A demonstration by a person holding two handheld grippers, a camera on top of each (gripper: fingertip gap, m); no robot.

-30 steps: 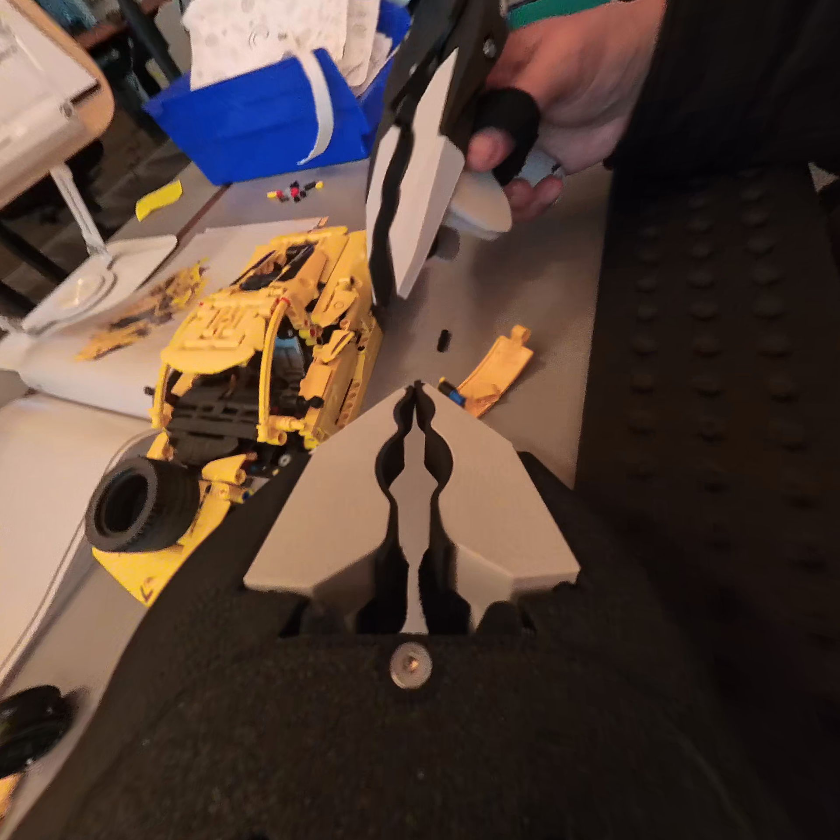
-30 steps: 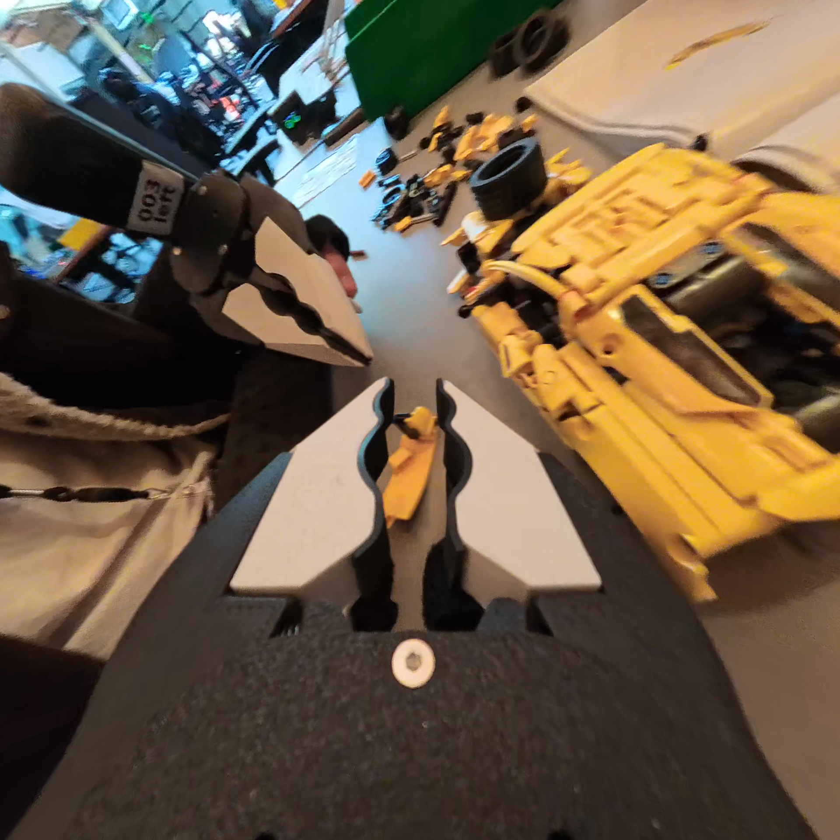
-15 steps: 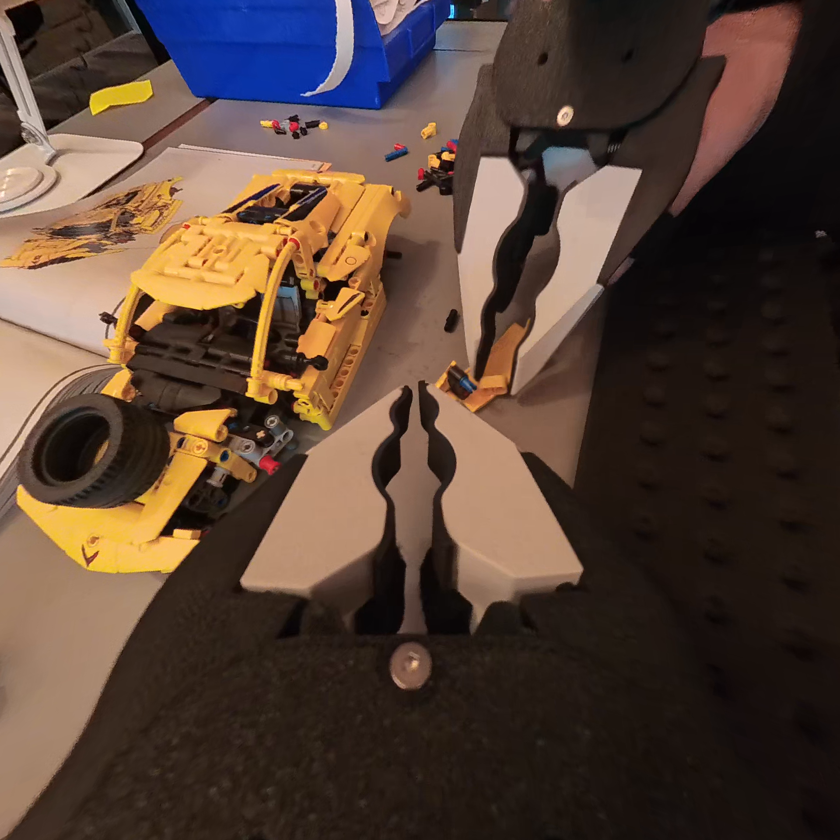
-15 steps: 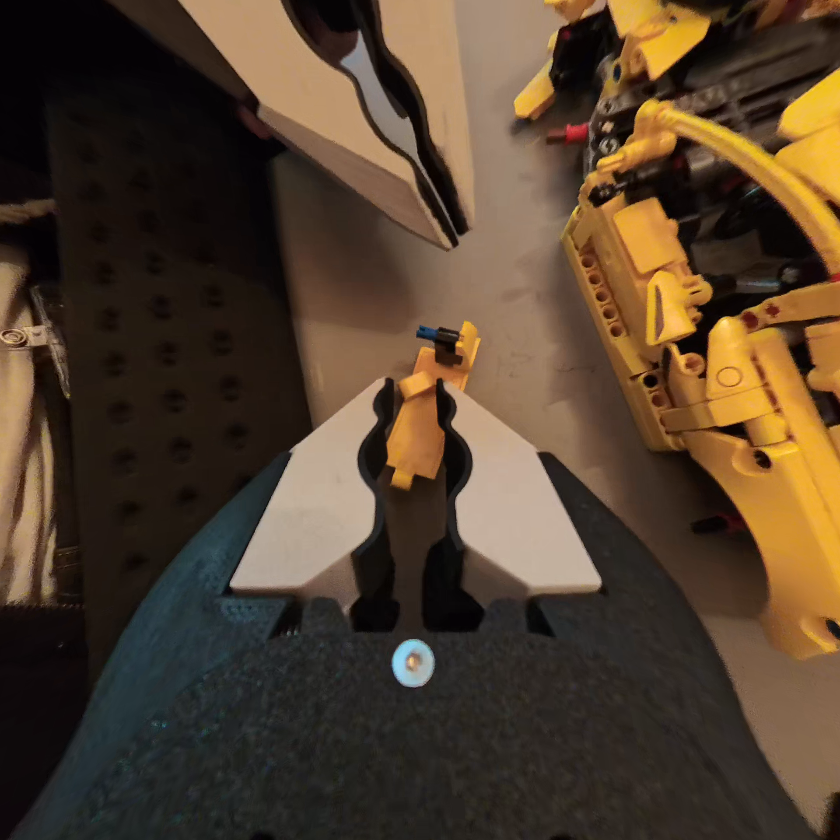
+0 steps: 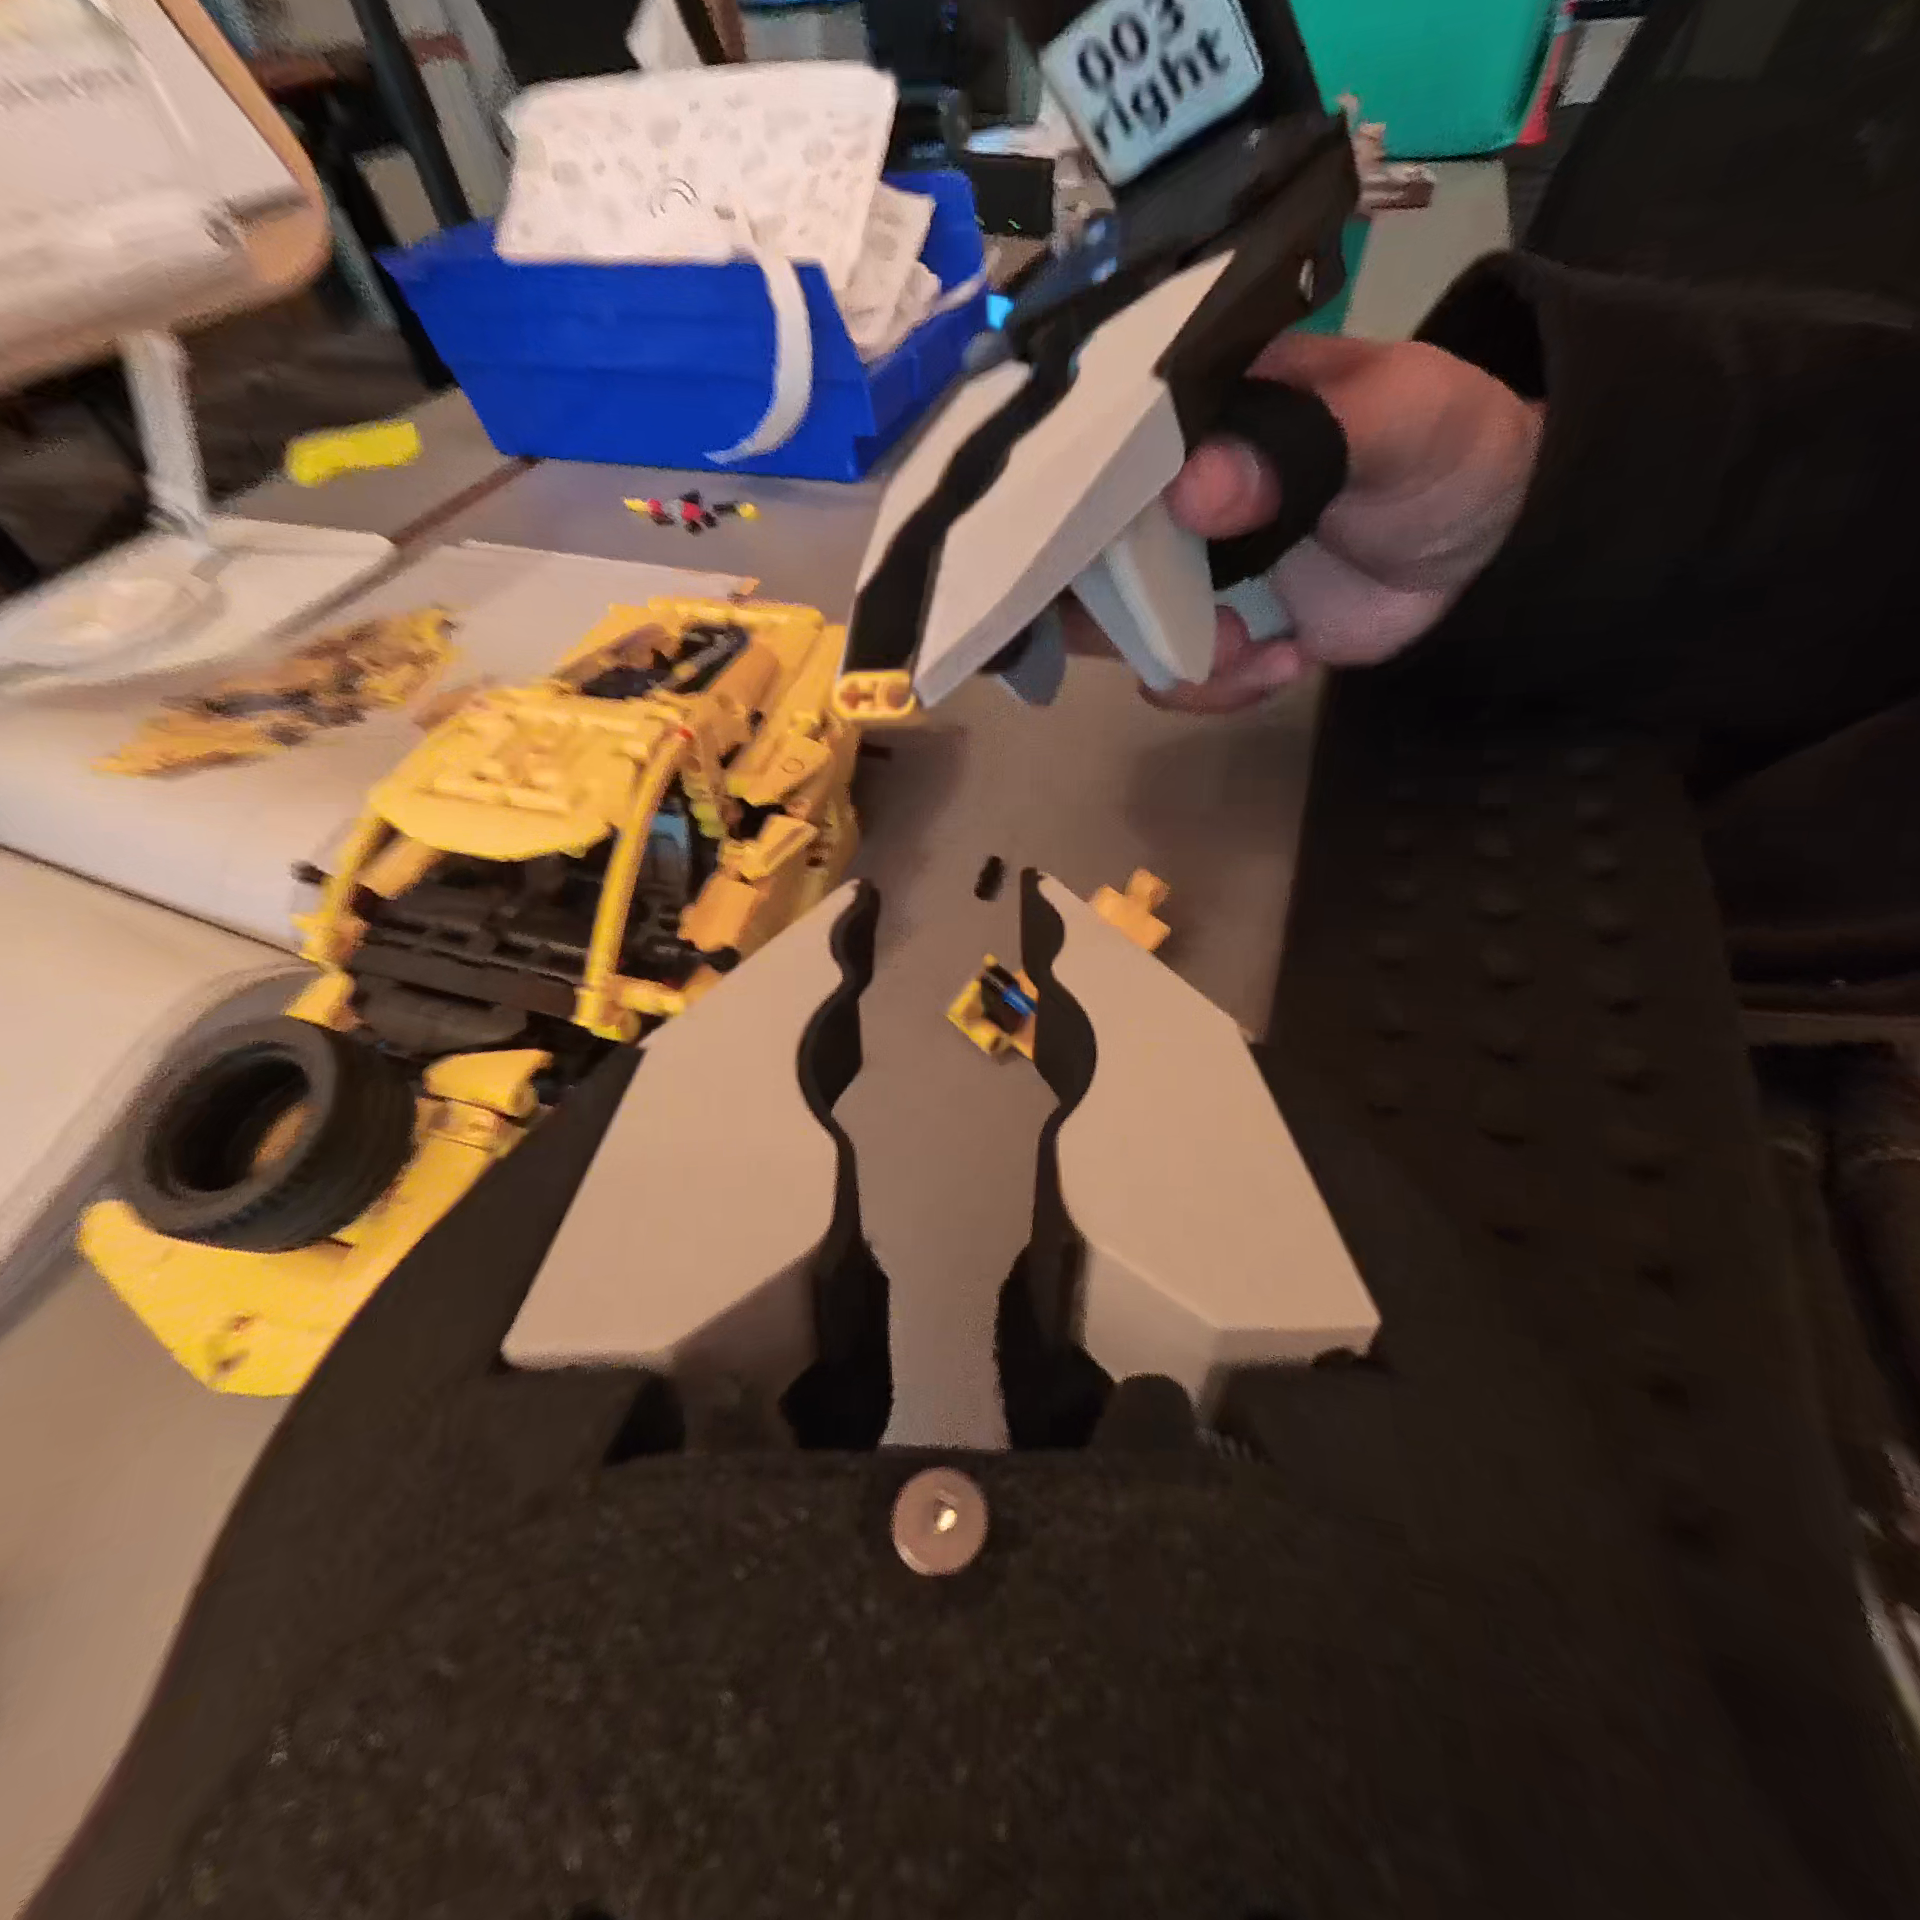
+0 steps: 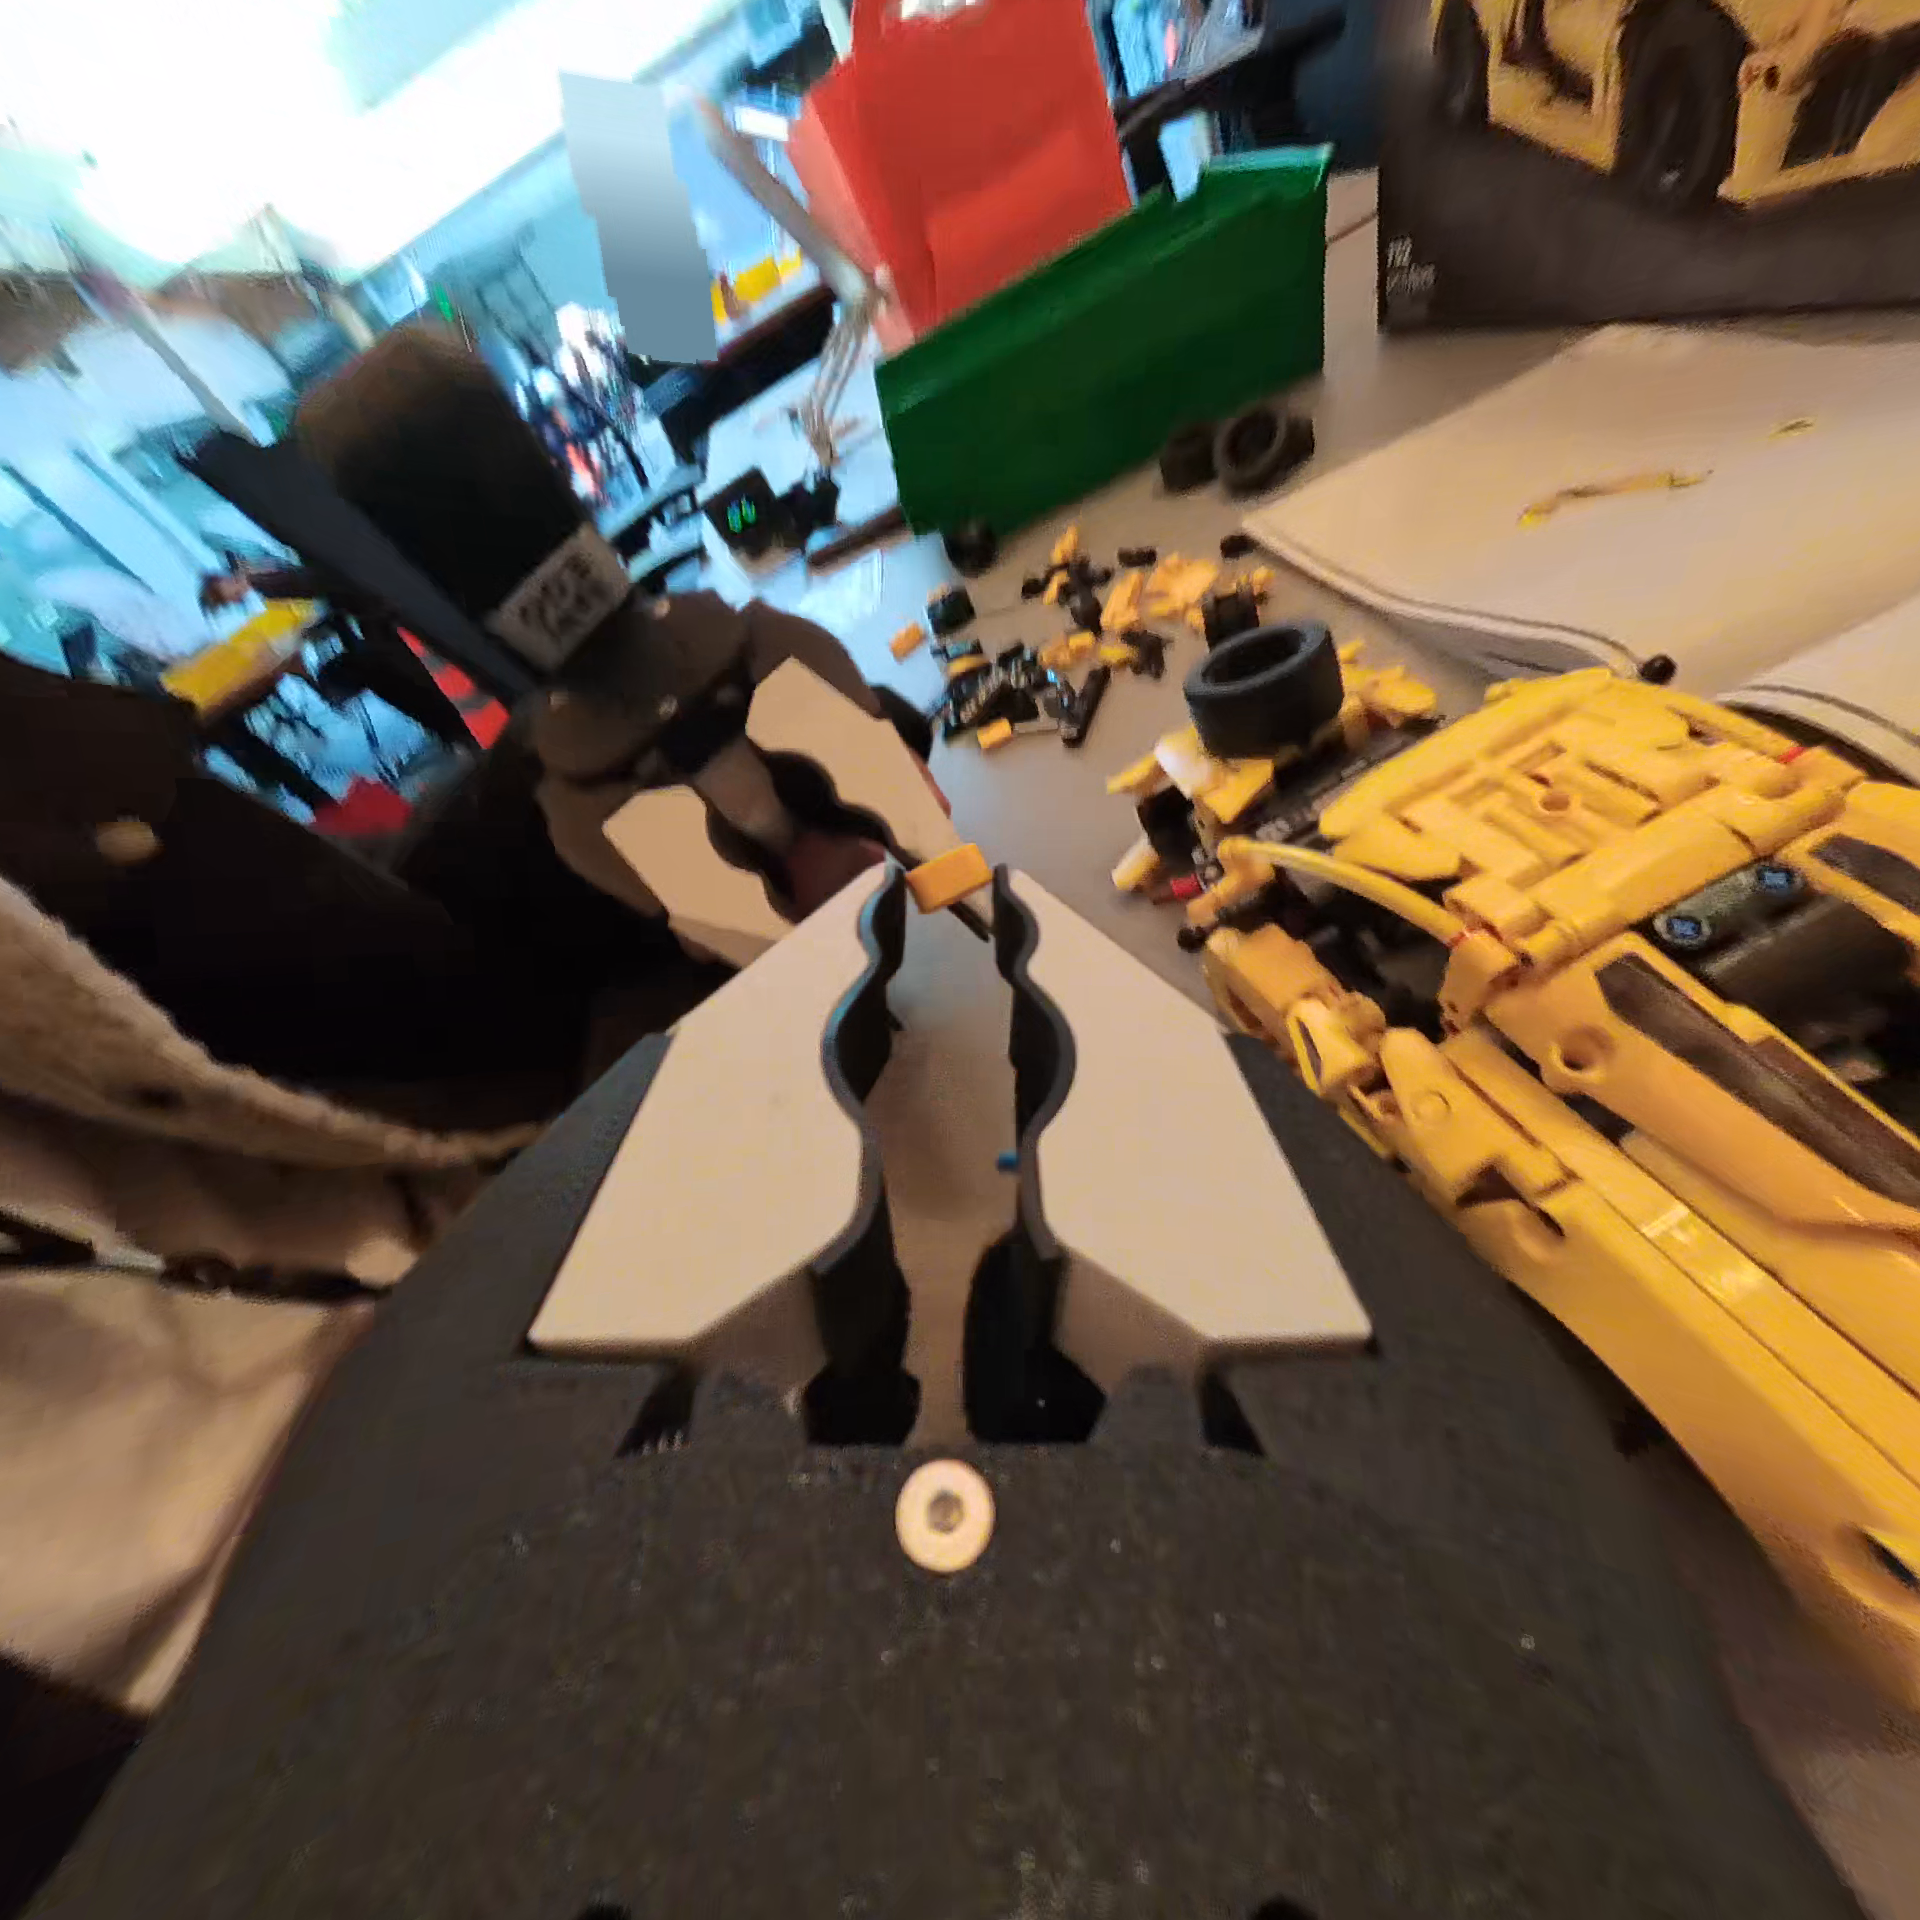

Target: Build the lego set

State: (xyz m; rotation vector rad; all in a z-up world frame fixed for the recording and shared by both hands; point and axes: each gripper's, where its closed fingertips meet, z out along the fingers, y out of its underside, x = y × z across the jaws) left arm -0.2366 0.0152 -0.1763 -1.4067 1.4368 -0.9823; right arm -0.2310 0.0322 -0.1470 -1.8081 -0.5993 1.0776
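Observation:
The partly built yellow car [image 5: 582,883] lies on the grey table, with a black tyre [image 5: 270,1132] at its near end; it also shows in the right wrist view [image 6: 1558,987]. My left gripper [image 5: 945,894] is open and empty, low over the table beside the car. A yellow curved panel with a blue pin [image 5: 992,1013] lies on the table between its fingers, partly hidden by the right finger. My right gripper [image 6: 943,888] is shut on a small yellow piece [image 6: 943,878] at its tips. It hangs above the car's far end in the left wrist view [image 5: 883,686].
A blue bin [image 5: 675,353] with papers stands at the back, an open booklet [image 5: 312,727] left of the car. In the right wrist view, loose parts [image 6: 1070,644], spare tyres [image 6: 1236,452], a green bin [image 6: 1101,364] and the set's box [image 6: 1662,156] lie beyond. Less than 4 cm separates the two grippers' tips.
My right gripper has lifted off the table from the curved panel and now holds a small yellow piece. My left gripper has opened. The panel stays on the table.

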